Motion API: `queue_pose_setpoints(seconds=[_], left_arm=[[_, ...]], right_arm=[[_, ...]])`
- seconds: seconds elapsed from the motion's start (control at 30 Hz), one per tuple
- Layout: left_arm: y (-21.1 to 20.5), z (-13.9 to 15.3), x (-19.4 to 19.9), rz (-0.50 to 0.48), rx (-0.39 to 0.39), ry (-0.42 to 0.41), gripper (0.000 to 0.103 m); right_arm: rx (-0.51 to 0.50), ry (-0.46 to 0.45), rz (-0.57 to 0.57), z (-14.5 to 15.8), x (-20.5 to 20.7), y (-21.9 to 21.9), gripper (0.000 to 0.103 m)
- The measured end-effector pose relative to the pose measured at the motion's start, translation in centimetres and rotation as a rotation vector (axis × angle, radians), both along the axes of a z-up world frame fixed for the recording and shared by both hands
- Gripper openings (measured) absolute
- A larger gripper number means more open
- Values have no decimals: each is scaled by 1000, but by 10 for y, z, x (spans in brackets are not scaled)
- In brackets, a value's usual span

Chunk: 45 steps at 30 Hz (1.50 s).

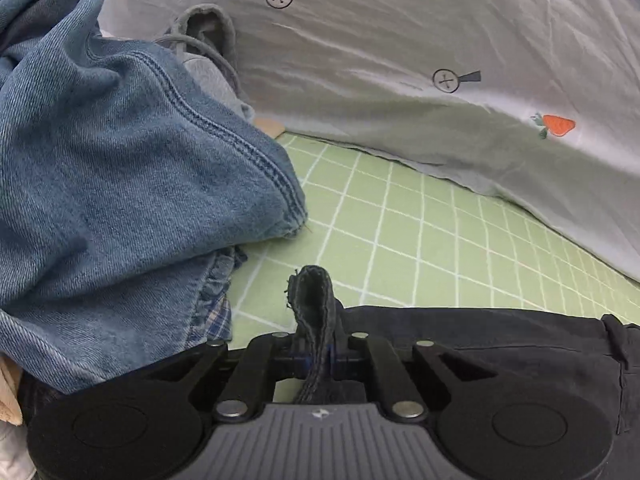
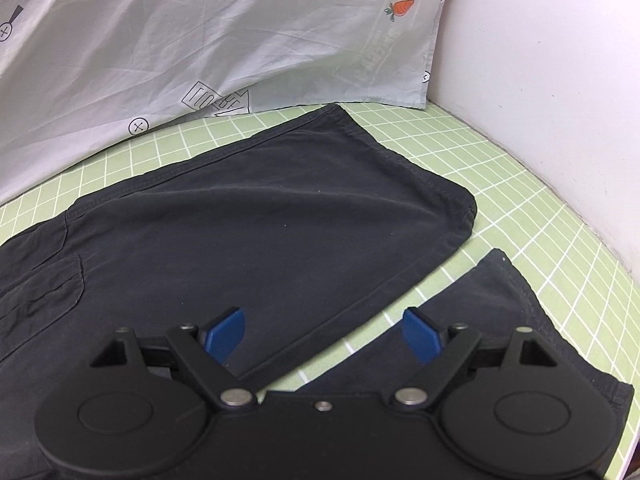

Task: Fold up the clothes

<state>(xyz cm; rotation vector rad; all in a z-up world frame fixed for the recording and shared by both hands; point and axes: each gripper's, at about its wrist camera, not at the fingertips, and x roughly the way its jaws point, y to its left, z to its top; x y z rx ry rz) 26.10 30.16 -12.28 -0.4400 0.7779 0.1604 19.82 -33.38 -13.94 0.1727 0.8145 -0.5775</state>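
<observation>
Left wrist view: my left gripper (image 1: 316, 356) pinches the waistband of the black shorts (image 2: 256, 232), jeans (image 1: 120, 184) heaped beside. Only the right view shows both legs flat on the green mat (image 2: 532, 216), right gripper (image 2: 324, 332) jaws apart above them. Judging: mid-fold; grab a hem next.

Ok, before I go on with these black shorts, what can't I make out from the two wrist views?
- Left wrist view: the left gripper pads, covered by the pinched fold of the black shorts.
- Left wrist view: the plaid cloth, mostly buried under the blue jeans.
- Right wrist view: the near shorts leg, cut off by the right gripper body; waistband out of frame.
</observation>
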Motion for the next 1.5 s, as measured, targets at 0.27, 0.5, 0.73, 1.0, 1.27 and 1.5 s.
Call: queue_pose_setpoints(seconds=[0.27,0.5,0.73,1.0,1.27,1.5], left_arm=[[-17,33,-43,77,109,-42,63],[-73,40,-103,-8,170,-2,75],[-167,-12,-175,-239,106,199,75],[-230,-35,-217,-242,121,292,75],[-250,-37,-226,-133,187,319,79],[-265,-43,-224,-129,257,339,87]], right_arm=[[-22,-17,53,2,-29,-6,103],[-8,-17,0,-10,-92,-29,103],[-85,34,0,-22,-143,-71,103],[-74,79,-177,-27,-180,-150,102],[107,-10,-115,-27,-200,-167,24],[127,-29,-130,-25,-207,-176,19]])
